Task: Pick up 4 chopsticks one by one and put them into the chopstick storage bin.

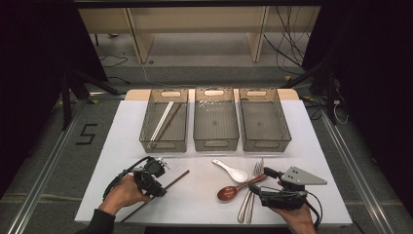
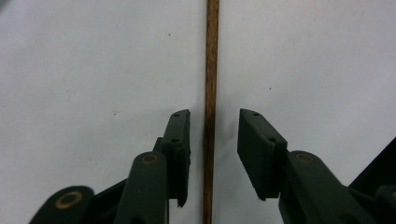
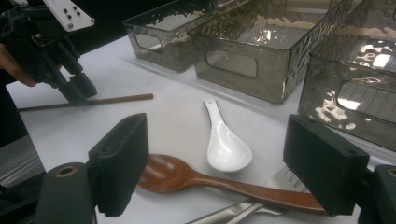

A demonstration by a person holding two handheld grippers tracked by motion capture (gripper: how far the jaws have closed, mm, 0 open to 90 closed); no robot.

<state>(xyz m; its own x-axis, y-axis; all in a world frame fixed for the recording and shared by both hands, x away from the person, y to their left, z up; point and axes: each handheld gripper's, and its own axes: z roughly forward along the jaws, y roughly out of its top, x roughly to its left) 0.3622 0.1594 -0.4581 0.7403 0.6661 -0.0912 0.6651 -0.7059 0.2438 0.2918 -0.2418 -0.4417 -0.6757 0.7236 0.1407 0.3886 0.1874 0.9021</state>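
Note:
A brown chopstick (image 1: 173, 183) (image 2: 211, 70) (image 3: 93, 101) lies slantwise on the white table at the front left. My left gripper (image 1: 158, 189) (image 2: 215, 114) (image 3: 77, 91) points down over it with one jaw on each side of the stick. A narrow gap shows on both sides, so the pads do not press on it. My right gripper (image 1: 260, 180) (image 3: 219, 135) stands open at the front right, low over a wooden spoon (image 1: 234, 191) (image 3: 187, 177) and a white ceramic spoon (image 1: 233, 171) (image 3: 226, 144). Nothing is between its jaws.
Two metal forks (image 1: 251, 197) (image 3: 243, 210) lie under the wooden spoon's handle. Three grey see-through bins stand in a row at the back: the left bin (image 1: 163, 145) holds a white and a brown chopstick, the middle bin (image 1: 215, 144) and right bin (image 1: 267, 145) look empty.

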